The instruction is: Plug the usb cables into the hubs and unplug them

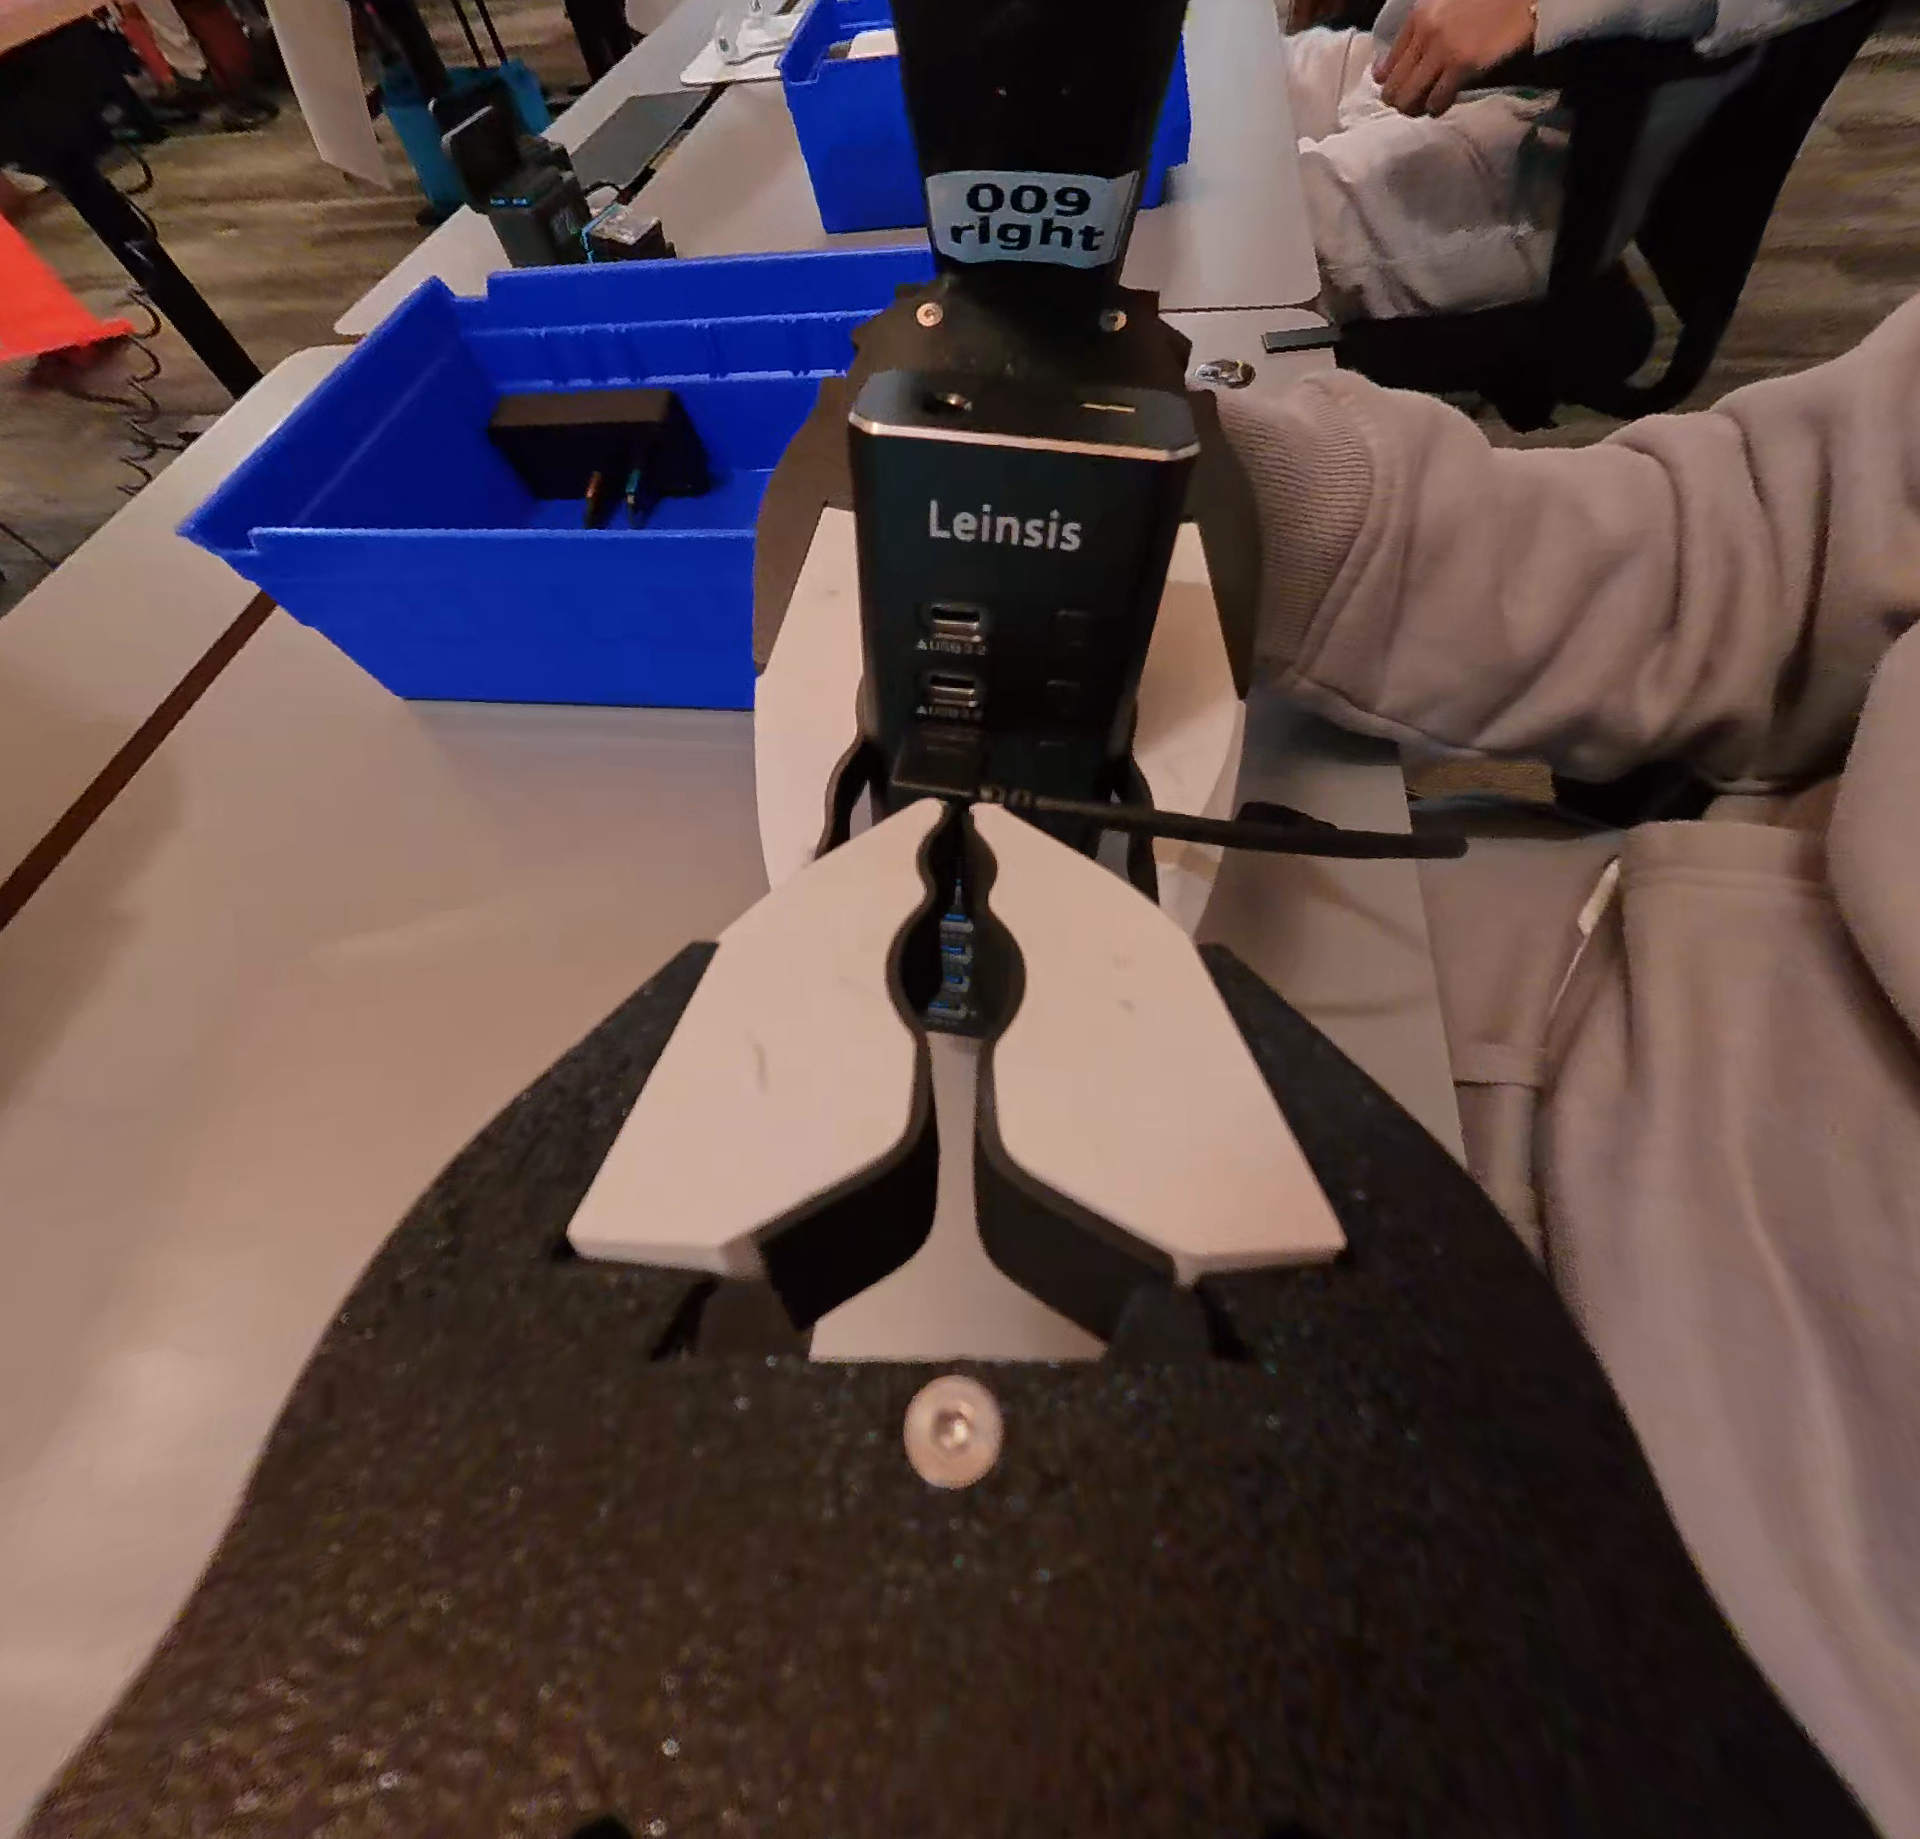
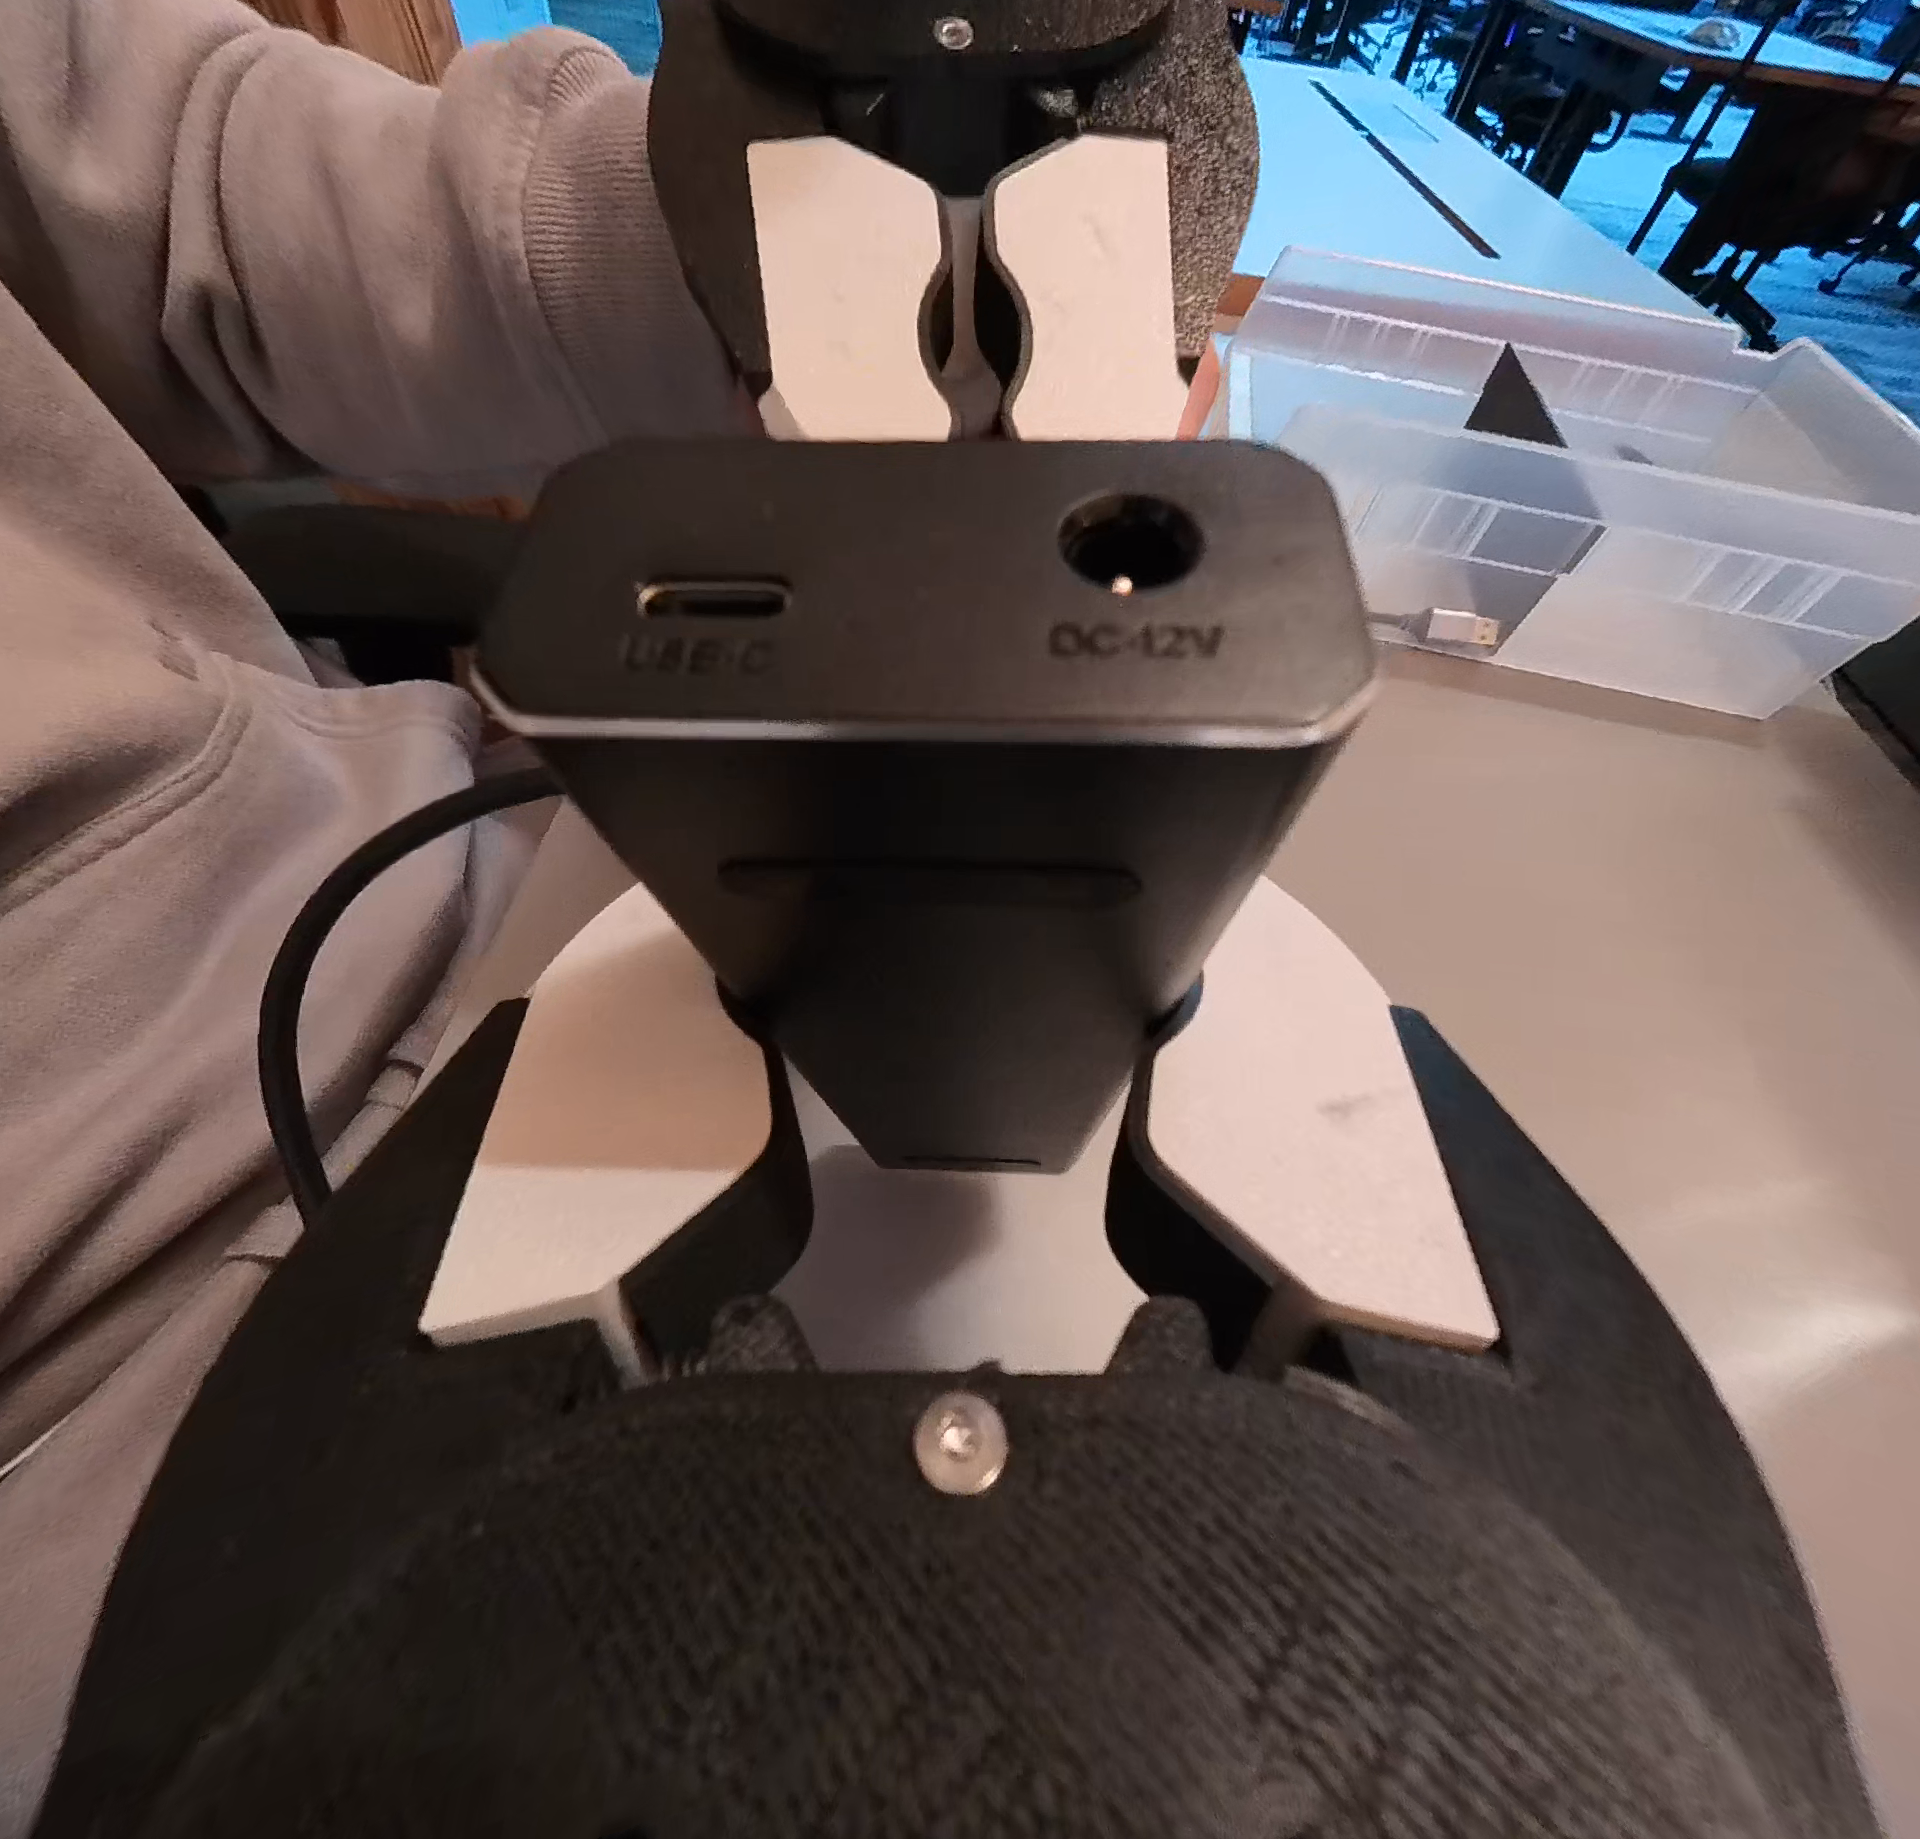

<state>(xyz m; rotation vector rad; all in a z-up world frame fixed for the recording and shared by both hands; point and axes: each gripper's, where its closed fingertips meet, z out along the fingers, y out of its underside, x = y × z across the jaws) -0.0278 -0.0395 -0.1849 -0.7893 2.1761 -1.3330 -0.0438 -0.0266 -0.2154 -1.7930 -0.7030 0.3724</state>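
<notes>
Left tool [image 1: 961,823] | beige table [image 1: 364,958] | blue bin [image 1: 436,563] | carpeted room

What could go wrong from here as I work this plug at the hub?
1. The left hand-held gripper pinches only the plug's rear end with its tips, so it could slip off.
2. The right hand-held gripper clamps just one end of the hub, so a sideways push might twist it.
3. The cable runs off sideways toward the sleeve and may snag.
</notes>
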